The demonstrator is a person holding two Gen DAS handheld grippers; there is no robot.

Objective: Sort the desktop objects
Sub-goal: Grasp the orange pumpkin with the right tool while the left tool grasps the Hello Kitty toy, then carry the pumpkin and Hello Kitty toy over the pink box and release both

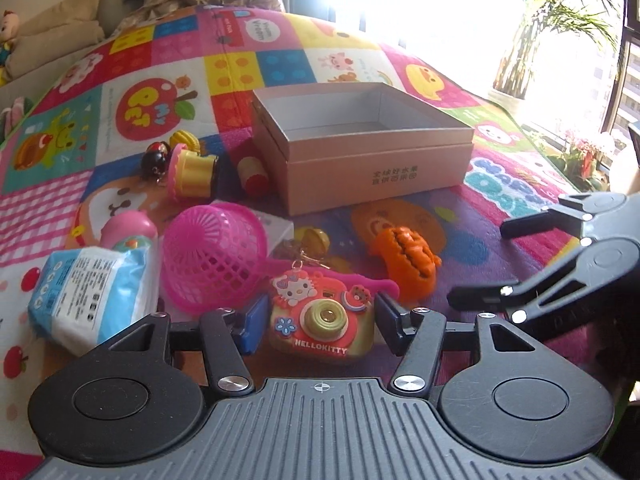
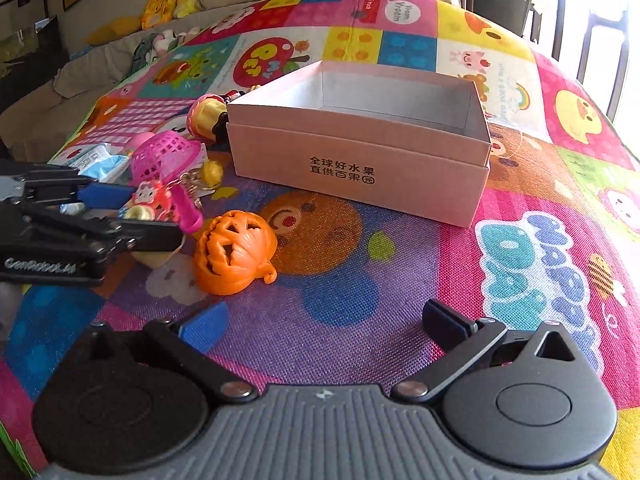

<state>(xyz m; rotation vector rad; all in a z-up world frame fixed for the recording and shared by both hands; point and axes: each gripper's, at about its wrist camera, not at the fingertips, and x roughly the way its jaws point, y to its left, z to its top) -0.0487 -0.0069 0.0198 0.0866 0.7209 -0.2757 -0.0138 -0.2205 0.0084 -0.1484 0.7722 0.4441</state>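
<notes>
A red and gold Hello Kitty toy camera rests on the colourful play mat. My left gripper is shut on it, one blue pad against each side. The right wrist view shows that gripper at the left, with the toy between its fingers. An orange pumpkin toy lies just right of it. My right gripper stands open and holds nothing, low over bare mat in front of the pumpkin. An open, empty cardboard box stands behind.
Left of the box lie a pink basket, a blue tissue pack, a pink bottle, a yellow and pink toy, a ladybird figure, a red cylinder and a gold bell. Cushions and soft toys line the back.
</notes>
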